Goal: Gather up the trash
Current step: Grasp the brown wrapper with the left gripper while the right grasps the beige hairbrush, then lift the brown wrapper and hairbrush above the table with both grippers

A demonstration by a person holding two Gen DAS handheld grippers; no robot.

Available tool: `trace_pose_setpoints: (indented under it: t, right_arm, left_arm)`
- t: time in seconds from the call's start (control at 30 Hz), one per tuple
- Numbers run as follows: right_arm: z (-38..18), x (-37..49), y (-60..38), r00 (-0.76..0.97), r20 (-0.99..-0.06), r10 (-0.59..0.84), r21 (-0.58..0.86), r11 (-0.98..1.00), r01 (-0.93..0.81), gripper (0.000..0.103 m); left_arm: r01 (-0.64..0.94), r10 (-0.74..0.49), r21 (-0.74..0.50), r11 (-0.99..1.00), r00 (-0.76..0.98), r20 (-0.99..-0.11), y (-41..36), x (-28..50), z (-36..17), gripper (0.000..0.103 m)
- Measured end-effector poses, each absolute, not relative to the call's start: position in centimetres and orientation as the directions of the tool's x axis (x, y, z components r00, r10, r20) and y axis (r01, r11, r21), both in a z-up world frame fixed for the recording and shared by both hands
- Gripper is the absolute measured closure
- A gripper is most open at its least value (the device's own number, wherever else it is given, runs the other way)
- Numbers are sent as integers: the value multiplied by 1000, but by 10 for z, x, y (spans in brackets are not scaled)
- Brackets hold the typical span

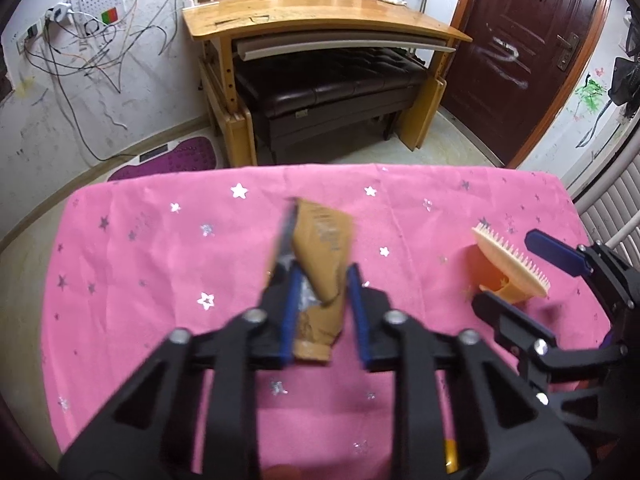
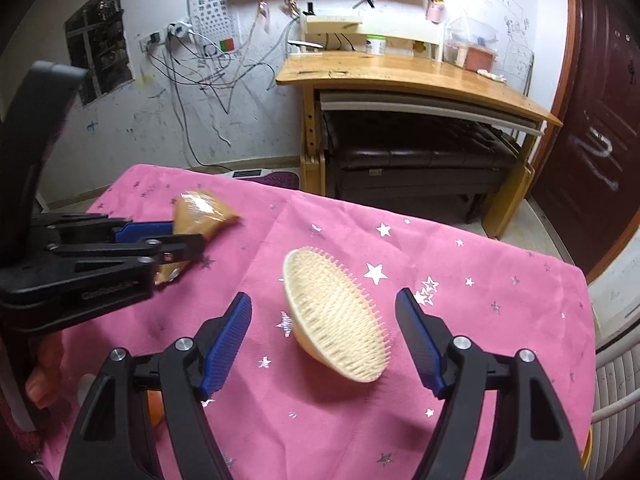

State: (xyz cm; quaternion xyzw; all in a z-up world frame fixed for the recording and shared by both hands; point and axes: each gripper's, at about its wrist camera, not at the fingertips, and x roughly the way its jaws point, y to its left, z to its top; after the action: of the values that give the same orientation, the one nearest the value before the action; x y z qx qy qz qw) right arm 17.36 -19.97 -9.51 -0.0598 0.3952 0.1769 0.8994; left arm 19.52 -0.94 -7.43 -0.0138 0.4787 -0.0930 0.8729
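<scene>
Jaws of the left gripper (image 1: pixel 320 276) clamp one tan wrapper (image 1: pixel 324 240); right gripper (image 2: pixel 324 336) gapes around one brush (image 2: pixel 336 316)

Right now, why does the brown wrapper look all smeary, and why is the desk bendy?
Left wrist view: the brown wrapper and the left gripper fingertips are motion-blurred. Right wrist view: the wrapper shows white glare, and the brush is slightly soft. Both views: the fisheye lens curves the desk edge.
</scene>
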Motion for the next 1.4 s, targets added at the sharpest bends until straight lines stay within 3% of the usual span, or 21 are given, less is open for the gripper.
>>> trace_pose_setpoints:
  t: [0.17, 0.3, 0.57, 1.27, 1.3, 1.4]
  right_arm:
    - [-102, 181, -204, 607, -745, 277, 67, 936, -345, 35]
    - [-102, 180, -211, 600, -746, 290, 96, 938, -333, 58]
    - [-99, 170, -216, 618, -740, 268, 78, 945, -317, 64]
    - [-54, 123, -275, 731, -629, 263, 110, 962, -252, 64]
    - [-53, 121, -280, 735, -625, 263, 115, 962, -246, 86]
    - [-50, 114, -298, 743, -620, 251, 123, 967, -224, 91]
  left_arm:
    - [154, -188, -124, 980, 530, -827, -12, 192, -77, 97]
    - [152, -193, -132, 980, 538, -821, -10, 187, -75, 98]
    - [147, -178, -114, 983, 567, -805, -11, 178, -66, 98]
    - [242, -233, -93, 966, 648, -725, -58, 135, -5, 98]
    - [251, -237, -90, 964, 649, -723, -63, 133, -3, 98]
    - [283, -253, -80, 956, 649, -717, -82, 129, 2, 98]
